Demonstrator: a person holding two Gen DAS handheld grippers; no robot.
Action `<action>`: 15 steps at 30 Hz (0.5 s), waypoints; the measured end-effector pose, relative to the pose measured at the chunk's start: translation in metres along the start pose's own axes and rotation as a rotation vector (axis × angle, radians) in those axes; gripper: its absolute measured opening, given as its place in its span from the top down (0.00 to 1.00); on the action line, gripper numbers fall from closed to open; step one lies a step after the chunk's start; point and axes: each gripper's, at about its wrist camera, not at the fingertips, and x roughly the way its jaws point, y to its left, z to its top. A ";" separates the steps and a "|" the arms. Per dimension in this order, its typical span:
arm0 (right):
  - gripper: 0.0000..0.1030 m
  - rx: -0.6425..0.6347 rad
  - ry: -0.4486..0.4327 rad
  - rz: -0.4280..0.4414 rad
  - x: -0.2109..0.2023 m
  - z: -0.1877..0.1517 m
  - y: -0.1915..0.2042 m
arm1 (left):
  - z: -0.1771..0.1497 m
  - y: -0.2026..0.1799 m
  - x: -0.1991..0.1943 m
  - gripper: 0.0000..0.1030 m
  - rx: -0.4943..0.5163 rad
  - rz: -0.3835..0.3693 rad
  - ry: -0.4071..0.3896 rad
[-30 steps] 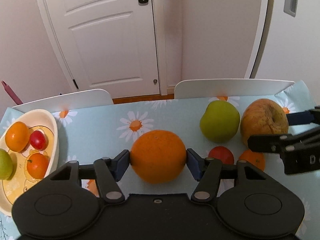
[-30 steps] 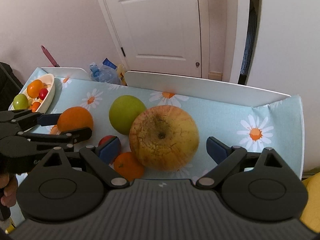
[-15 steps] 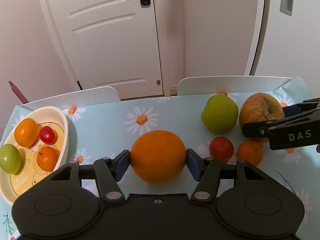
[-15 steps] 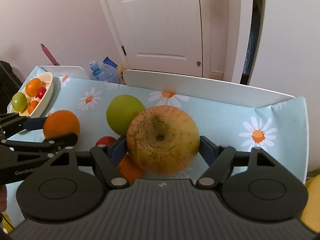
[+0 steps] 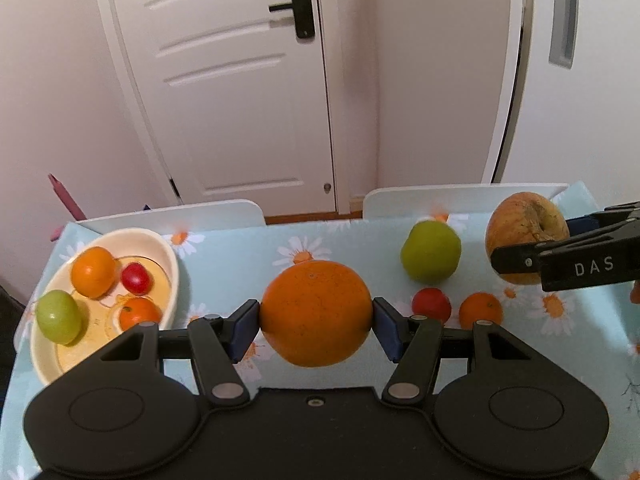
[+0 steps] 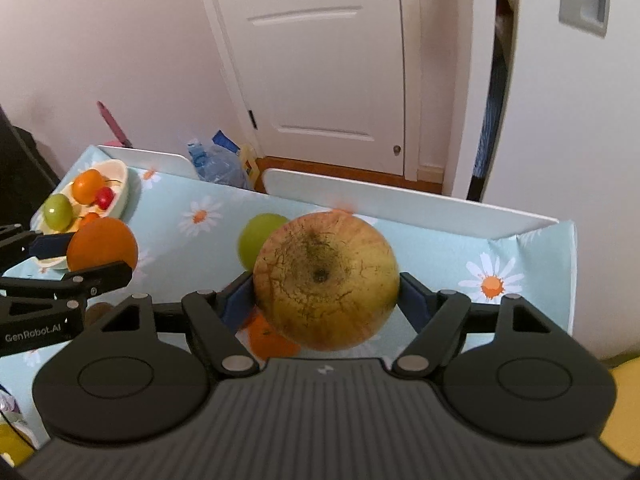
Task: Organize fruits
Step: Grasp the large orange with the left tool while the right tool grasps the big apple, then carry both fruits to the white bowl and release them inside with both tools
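Observation:
My left gripper (image 5: 316, 318) is shut on a big orange (image 5: 316, 312) and holds it above the table. My right gripper (image 6: 326, 294) is shut on a large yellow-brown apple (image 6: 326, 280), lifted off the table; the apple also shows in the left wrist view (image 5: 526, 236). A cream oval bowl (image 5: 170, 268) at the left holds a green fruit (image 5: 58, 316), two small oranges and a red fruit. A green apple (image 5: 430, 252), a small red fruit (image 5: 431, 305) and a small orange (image 5: 480, 312) lie on the daisy tablecloth (image 5: 240, 256).
Two white chair backs (image 5: 180, 214) stand along the table's far edge, with a white door (image 5: 240, 80) behind. A plastic bottle and bag (image 6: 218, 164) sit on the floor beyond the table. The table's right edge (image 6: 570, 280) is near my right gripper.
My right gripper has closed on the large apple and lifted it off the table. My left gripper has risen with the orange, bringing the bowl more into view.

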 end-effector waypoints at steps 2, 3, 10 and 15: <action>0.12 -0.014 -0.004 0.011 -0.009 0.004 0.006 | 0.002 0.003 -0.010 0.37 -0.008 0.006 -0.016; 0.12 -0.019 -0.007 0.015 -0.013 0.005 0.010 | 0.002 0.005 -0.016 0.37 -0.014 0.009 -0.026; 0.12 -0.047 -0.033 0.063 -0.036 0.016 0.043 | 0.002 0.022 -0.052 0.37 -0.046 0.043 -0.079; 0.12 -0.069 -0.047 0.093 -0.042 0.024 0.074 | -0.003 0.046 -0.071 0.37 -0.061 0.071 -0.096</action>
